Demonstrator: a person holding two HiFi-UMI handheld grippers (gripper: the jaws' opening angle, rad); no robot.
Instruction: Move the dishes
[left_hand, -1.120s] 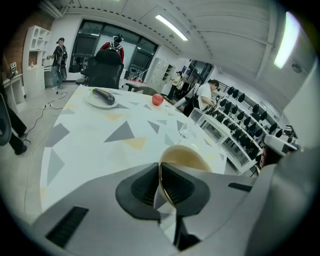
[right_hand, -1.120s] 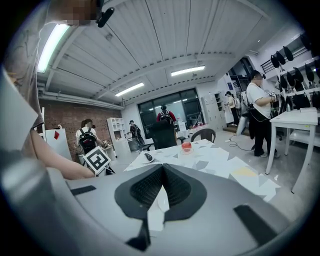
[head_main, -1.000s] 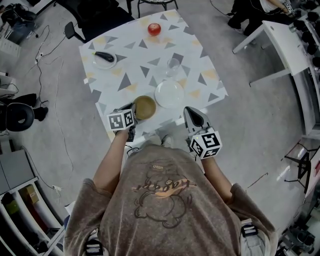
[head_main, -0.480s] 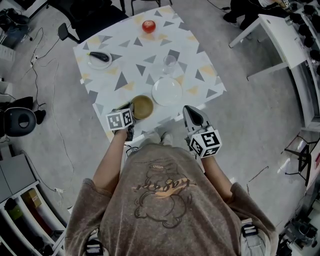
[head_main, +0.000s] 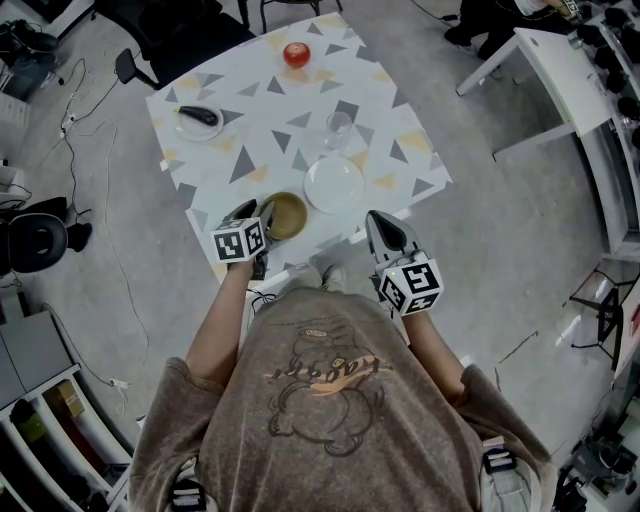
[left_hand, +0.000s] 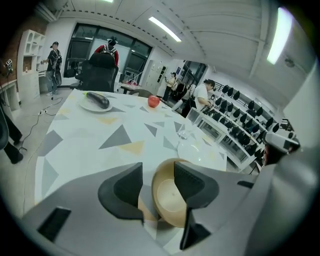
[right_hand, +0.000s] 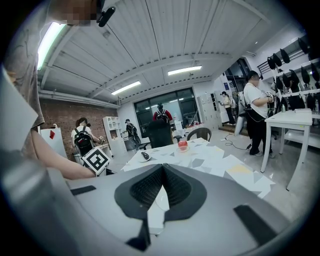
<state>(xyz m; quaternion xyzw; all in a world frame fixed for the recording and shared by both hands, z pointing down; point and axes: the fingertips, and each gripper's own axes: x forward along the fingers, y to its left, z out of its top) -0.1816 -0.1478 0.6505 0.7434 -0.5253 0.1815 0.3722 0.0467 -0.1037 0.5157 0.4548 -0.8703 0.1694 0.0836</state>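
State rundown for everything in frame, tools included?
left tool: open, jaws just opened, bowl rim between them, not pinched
right tool: shut, empty
tan bowl: upright, empty, at table near edge
clear plate: flat, empty
glass: upright, looks empty
apple: whole, far end
eggplant: lying on small white plate

No legible text in any view.
Curly lettering printed across the shirt is too small and blurred to read. The square black-and-white patterns on the left marker cube and the right marker cube carry no letters or figures.
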